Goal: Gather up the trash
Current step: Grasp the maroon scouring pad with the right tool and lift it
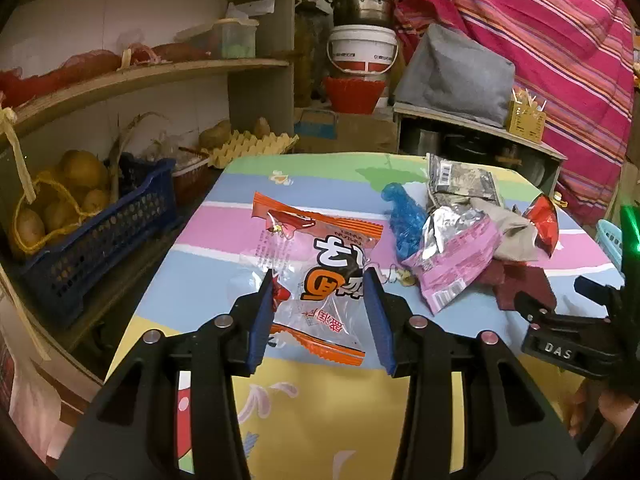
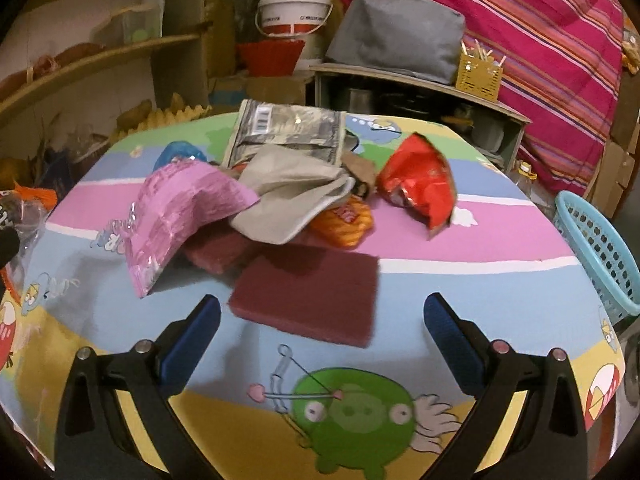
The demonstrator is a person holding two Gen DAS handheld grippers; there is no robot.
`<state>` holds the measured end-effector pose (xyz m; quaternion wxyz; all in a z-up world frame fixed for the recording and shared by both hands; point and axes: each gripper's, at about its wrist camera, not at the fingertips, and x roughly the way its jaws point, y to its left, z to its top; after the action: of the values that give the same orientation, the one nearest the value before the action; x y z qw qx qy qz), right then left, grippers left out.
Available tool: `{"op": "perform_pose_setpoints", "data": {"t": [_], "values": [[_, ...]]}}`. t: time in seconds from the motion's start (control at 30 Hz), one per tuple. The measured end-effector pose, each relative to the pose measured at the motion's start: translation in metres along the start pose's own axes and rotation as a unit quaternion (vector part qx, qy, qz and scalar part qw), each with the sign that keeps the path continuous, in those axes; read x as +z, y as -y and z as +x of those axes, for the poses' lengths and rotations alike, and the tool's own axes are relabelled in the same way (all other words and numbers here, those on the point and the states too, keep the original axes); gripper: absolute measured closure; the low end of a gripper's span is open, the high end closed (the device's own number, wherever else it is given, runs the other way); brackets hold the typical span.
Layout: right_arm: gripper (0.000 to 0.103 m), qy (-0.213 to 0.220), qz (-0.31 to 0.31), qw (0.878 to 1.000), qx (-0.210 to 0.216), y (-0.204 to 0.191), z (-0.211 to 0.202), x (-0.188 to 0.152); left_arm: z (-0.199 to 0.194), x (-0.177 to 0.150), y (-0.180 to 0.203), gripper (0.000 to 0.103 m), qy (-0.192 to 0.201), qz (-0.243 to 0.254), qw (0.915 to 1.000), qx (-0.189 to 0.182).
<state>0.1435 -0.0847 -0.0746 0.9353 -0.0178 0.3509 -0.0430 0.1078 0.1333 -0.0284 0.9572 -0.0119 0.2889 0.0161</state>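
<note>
An orange and clear snack wrapper (image 1: pixel 316 276) lies flat on the cartoon-print table (image 1: pixel 312 420). My left gripper (image 1: pixel 320 280) is open, its blue fingers on either side of the wrapper, just over it. A pile of trash sits mid-table: a pink foil wrapper (image 2: pixel 176 216), a beige cloth (image 2: pixel 296 196), a camouflage packet (image 2: pixel 288 128), a red chip bag (image 2: pixel 420 184), an orange wrapper (image 2: pixel 344 224), a blue bag (image 1: pixel 404 216) and a maroon scrub pad (image 2: pixel 312 300). My right gripper (image 2: pixel 320 316) is wide open, just short of the maroon pad.
A light blue mesh basket (image 2: pixel 600 248) stands past the table's right edge. Wooden shelves (image 1: pixel 140 76) and a dark blue crate of potatoes (image 1: pixel 80 232) are on the left. A bucket (image 1: pixel 362 50), a grey bag (image 1: pixel 456 76) and a striped curtain are behind the table.
</note>
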Motion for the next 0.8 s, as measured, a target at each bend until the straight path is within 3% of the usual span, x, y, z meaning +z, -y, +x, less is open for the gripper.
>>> {"op": "perform_pose_setpoints", "data": {"t": [0.4, 0.67, 0.8], "values": [[0.004, -0.062, -0.021, 0.997, -0.034, -0.01, 0.026, 0.01, 0.003, -0.001, -0.027, 0.06, -0.004, -0.036, 0.9993, 0.012], [0.005, -0.082, -0.003, 0.997, -0.006, -0.003, 0.031, 0.008, 0.006, -0.002, -0.027, 0.06, -0.01, -0.04, 0.9991, 0.012], [0.015, -0.081, 0.002, 0.996, 0.023, 0.0, 0.031, 0.006, 0.008, -0.003, -0.025, 0.06, -0.012, -0.036, 0.9991, 0.016]]}}
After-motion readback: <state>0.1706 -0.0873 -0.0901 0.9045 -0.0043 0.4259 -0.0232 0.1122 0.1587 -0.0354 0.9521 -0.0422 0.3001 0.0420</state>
